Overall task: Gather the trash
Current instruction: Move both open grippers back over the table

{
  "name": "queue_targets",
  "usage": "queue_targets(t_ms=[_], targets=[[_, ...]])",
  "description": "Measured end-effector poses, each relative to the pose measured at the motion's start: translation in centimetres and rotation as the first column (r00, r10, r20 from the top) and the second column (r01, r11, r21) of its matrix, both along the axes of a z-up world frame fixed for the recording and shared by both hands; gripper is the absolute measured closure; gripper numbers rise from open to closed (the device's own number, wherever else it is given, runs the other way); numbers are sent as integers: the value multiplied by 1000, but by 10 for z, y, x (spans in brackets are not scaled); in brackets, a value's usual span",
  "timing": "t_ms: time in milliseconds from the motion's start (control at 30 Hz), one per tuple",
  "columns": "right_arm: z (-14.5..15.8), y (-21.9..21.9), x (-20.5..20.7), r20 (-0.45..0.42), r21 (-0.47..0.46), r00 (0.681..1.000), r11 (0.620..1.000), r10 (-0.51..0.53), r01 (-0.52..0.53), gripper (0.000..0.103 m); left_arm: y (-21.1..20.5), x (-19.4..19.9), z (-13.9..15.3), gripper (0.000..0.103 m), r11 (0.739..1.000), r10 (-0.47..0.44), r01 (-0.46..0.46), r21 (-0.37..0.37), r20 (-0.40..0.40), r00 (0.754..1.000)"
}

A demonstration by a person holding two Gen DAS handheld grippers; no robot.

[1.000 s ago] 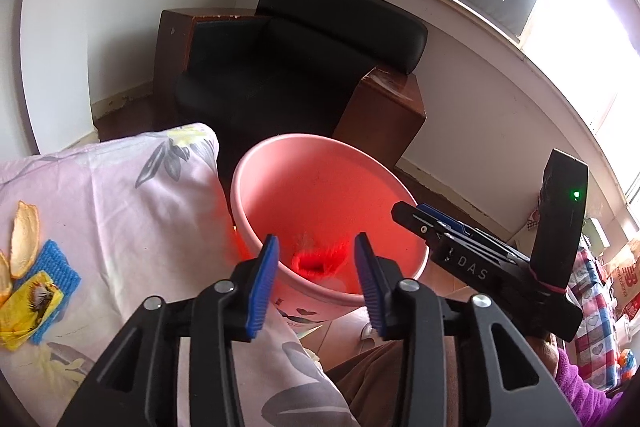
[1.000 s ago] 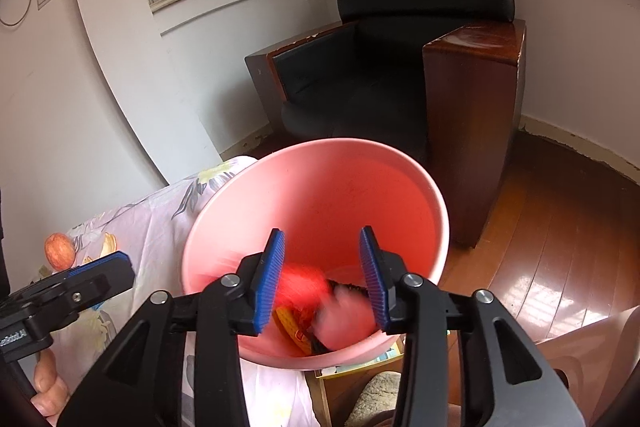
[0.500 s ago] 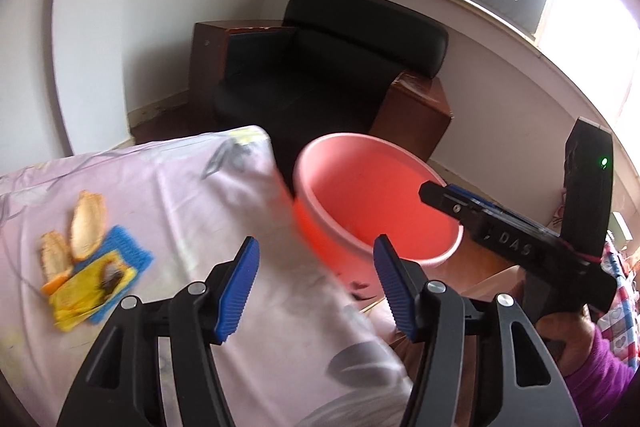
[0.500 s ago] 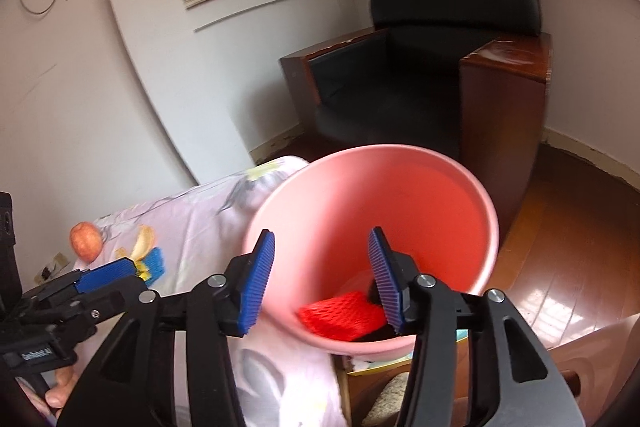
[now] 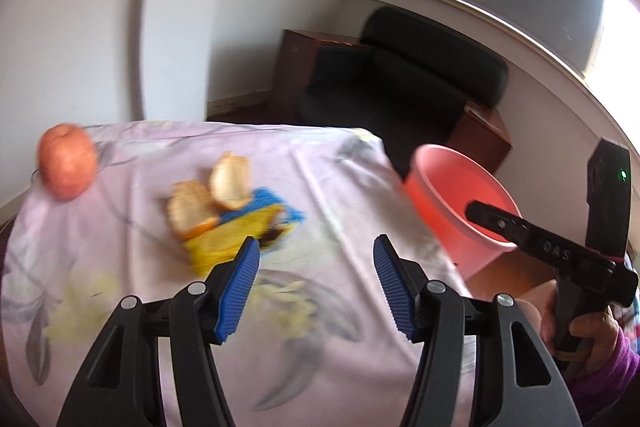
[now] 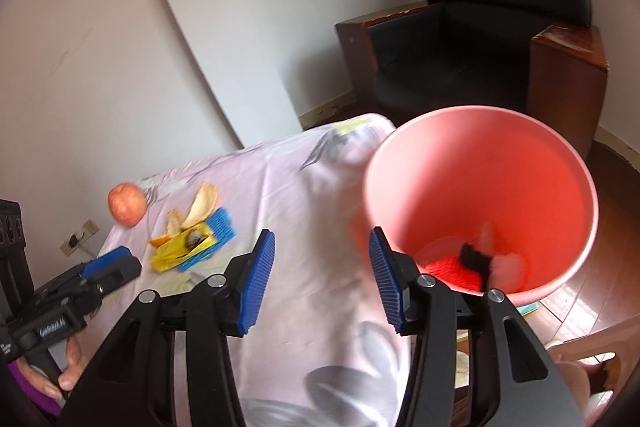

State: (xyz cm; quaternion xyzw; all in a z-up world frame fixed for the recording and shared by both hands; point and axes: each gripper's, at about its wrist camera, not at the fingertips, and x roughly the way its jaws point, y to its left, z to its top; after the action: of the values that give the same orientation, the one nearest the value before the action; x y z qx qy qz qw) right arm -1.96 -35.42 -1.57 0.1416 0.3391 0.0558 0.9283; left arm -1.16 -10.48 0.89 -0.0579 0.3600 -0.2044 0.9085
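Both grippers, left [image 5: 316,283] and right [image 6: 322,281], hover with fingers spread wide and empty. Peels [image 5: 212,195] and wrappers [image 5: 236,235] lie on the counter [image 5: 340,195], near the bin [image 6: 480,195] at its edge, handy for dropping.

1. Left gripper [image 5: 316,279] is hanging in the air with its blue pads spread wide, nothing between them.
2. Right gripper [image 6: 322,281] is doing the same, jaws wide apart and empty.
3. Each hand is gripping its handle from below: right hand [image 5: 592,331], left hand [image 6: 68,371].
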Motion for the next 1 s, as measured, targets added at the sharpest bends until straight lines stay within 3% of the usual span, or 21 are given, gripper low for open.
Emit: queue_targets(t_ms=[167,300,467,800,900,1000], targets=[[0,23,0,-13,-17,999,999,33,-33,53,40,2,-7,46,996,87,-87,-17,-9,996],[-1,34,-1,-26,-30,998,998,52,-53,53,58,10,-13,62,992,126,-126,-21,-25,992],[-5,43,0,-46,-47,997,996,69,-71,53,61,27,-18,72,992,126,-126,-12,-27,992],[-7,53,0,-66,-70,995,994,74,-79,53,41,59,-35,72,995,84,-83,60,-19,996],[-5,60,5,-69,-68,993,992,98,-103,53,42,66,-43,85,994,84,-81,78,-33,996],[-2,70,11,-67,-58,989,990,128,-132,53,47,69,-50,91,994,89,-84,73,-56,994]])
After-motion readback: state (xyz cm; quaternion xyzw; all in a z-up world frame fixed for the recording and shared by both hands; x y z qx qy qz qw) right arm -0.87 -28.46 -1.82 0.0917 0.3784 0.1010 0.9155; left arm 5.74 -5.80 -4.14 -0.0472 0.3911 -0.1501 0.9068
